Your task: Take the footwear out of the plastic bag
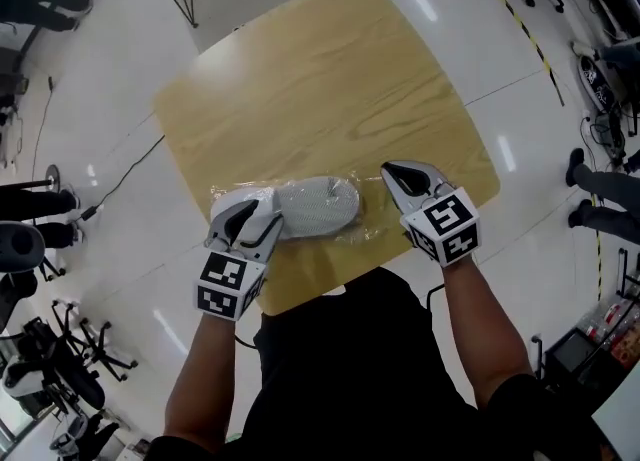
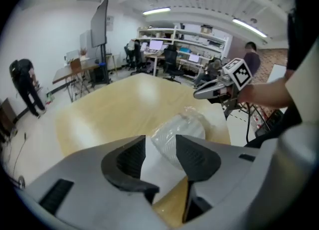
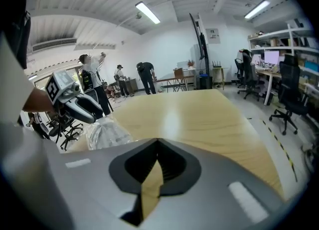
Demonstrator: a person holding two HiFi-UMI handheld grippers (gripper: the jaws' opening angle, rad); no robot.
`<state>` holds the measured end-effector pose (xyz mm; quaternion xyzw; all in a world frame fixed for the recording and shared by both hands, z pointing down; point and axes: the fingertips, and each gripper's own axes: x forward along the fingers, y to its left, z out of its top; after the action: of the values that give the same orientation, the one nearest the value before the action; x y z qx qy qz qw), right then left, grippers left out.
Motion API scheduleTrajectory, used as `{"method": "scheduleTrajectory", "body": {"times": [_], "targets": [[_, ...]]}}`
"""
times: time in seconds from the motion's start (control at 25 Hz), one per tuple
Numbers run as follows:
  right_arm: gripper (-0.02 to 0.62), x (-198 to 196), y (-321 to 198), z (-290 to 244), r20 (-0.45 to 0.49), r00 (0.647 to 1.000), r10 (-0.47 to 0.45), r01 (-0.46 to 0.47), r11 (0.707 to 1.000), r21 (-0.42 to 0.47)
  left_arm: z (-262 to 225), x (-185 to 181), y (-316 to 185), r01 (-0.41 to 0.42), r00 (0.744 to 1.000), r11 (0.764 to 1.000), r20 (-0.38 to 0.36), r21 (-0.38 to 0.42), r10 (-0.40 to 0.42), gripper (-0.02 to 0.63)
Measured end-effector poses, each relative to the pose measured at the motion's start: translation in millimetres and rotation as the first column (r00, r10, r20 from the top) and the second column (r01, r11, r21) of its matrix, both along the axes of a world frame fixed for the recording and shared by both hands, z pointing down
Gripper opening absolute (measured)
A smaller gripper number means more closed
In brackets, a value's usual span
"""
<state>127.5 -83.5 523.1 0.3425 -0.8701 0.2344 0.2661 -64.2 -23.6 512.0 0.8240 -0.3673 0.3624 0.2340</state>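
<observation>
The left claw (image 1: 243, 221) is hanging wide apart over the left end of the white shoe (image 1: 318, 204), clamping nothing. The shoe is lying on the worktop (image 1: 320, 89), with the clear plastic bag (image 1: 366, 225) wrapping it. The right claw (image 1: 405, 181) is hovering just right of the shoe, pads together, empty.

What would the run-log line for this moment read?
stage: shoe inside plastic bag on table | left gripper: open, at bag's end | right gripper: shut, empty, beside bag
</observation>
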Motion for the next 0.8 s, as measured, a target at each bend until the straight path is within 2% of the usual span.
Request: {"method": "scheduleTrajectory", "body": {"times": [0.04, 0.08, 0.12, 0.16, 0.2, 0.24, 0.28, 0.32, 0.36, 0.4, 0.44, 0.52, 0.6, 0.72, 0.8], "targets": [[0.003, 2, -2, -2, -0.008, 1.000, 0.003, -0.003, 1.000, 0.006, -7, 10, -2, -0.089, 0.996, 0.995, 0.016, 0.046, 0.089, 0.196], [0.003, 2, -3, -2, -0.024, 1.000, -0.001, 0.001, 1.000, 0.010, -8, 20, 0, -0.205, 0.978, 0.975, 0.058, 0.080, 0.201, 0.196], [0.003, 0, -1, 1, -0.048, 0.999, -0.019, 0.019, 1.000, 0.010, -5, 29, 5, -0.338, 0.937, 0.936, 0.129, 0.097, 0.325, 0.196], [0.003, -5, 2, 6, -0.081, 0.995, -0.053, 0.054, 0.999, 0.007, 3, 36, 11, -0.469, 0.871, 0.878, 0.214, 0.095, 0.442, 0.196], [0.003, -12, 6, 13, -0.123, 0.987, -0.104, 0.106, 0.994, 0.006, 13, 41, 16, -0.575, 0.794, 0.815, 0.291, 0.075, 0.533, 0.196], [0.003, -21, 9, 21, -0.177, 0.970, -0.166, 0.171, 0.985, 0.014, 23, 45, 19, -0.643, 0.729, 0.764, 0.344, 0.047, 0.593, 0.196], [0.003, -28, 12, 29, -0.244, 0.943, -0.224, 0.239, 0.971, 0.031, 33, 48, 21, -0.677, 0.689, 0.736, 0.364, 0.014, 0.627, 0.187], [0.003, -33, 13, 37, -0.316, 0.910, -0.270, 0.300, 0.953, 0.047, 42, 50, 22, -0.687, 0.673, 0.726, 0.360, -0.019, 0.647, 0.173], [0.003, -35, 13, 45, -0.375, 0.877, -0.300, 0.344, 0.937, 0.056, 48, 51, 23, -0.685, 0.674, 0.727, 0.339, -0.046, 0.656, 0.154], [0.003, -34, 13, 52, -0.411, 0.856, -0.315, 0.368, 0.928, 0.054, 51, 52, 24, -0.675, 0.686, 0.735, 0.312, -0.063, 0.657, 0.145], [0.003, -33, 12, 57, -0.418, 0.851, -0.318, 0.370, 0.928, 0.049, 52, 53, 24, -0.661, 0.706, 0.748, 0.285, -0.068, 0.649, 0.135], [0.003, -29, 6, 60, -0.378, 0.878, -0.294, 0.333, 0.942, 0.041, 51, 52, 21, -0.629, 0.743, 0.775, 0.248, -0.059, 0.622, 0.130], [0.003, -18, -1, 58, -0.346, 0.907, -0.238, 0.267, 0.963, 0.039, 51, 50, 19, -0.611, 0.762, 0.790, 0.238, -0.048, 0.603, 0.127], [0.003, 14, -5, 51, -0.350, 0.932, -0.099, 0.122, 0.991, 0.044, 51, 47, 18, -0.599, 0.771, 0.799, 0.235, -0.051, 0.592, 0.121], [0.003, 22, 8, 37, -0.279, 0.959, -0.041, 0.051, 0.998, 0.031, 51, 48, 18, -0.602, 0.767, 0.797, 0.246, -0.047, 0.593, 0.121]]}}
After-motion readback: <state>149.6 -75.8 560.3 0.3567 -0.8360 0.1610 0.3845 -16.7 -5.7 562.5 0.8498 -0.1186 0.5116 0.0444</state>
